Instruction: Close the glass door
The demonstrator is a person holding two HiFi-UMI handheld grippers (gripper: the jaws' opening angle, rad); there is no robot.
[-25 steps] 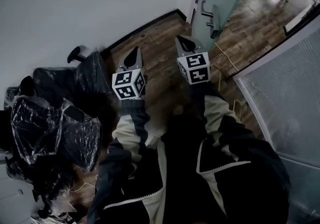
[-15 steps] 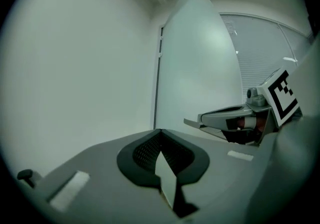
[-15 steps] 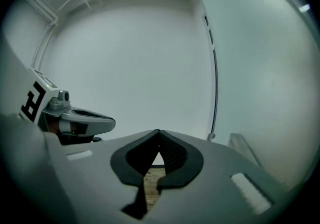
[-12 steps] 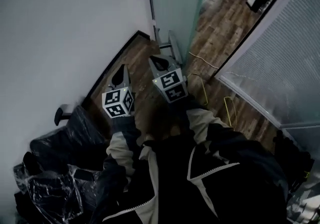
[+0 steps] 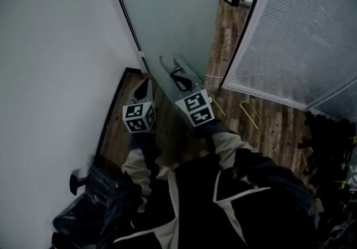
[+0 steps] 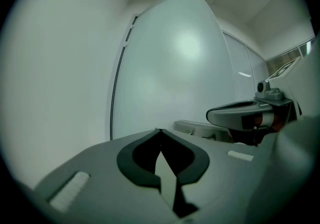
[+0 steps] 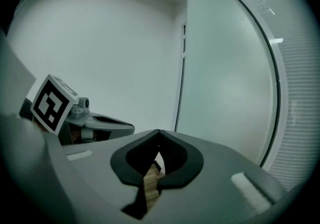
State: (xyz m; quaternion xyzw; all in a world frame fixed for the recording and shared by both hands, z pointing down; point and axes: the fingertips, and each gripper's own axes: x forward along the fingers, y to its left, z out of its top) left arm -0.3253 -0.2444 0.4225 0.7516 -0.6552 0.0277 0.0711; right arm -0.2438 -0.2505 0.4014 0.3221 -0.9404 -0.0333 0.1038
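Both left gripper (image 5: 147, 83) and right gripper (image 5: 174, 74) face the smooth, frosted glass door (image 5: 173, 8).

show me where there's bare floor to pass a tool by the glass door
Bare wood floor shows in the gap between the glass door edge and the ribbed panel, and in a narrow strip between the white wall and the left tool. Crowded: yellow cable by the panel's foot, dark wrapped bundle lower left, dark clutter far right.
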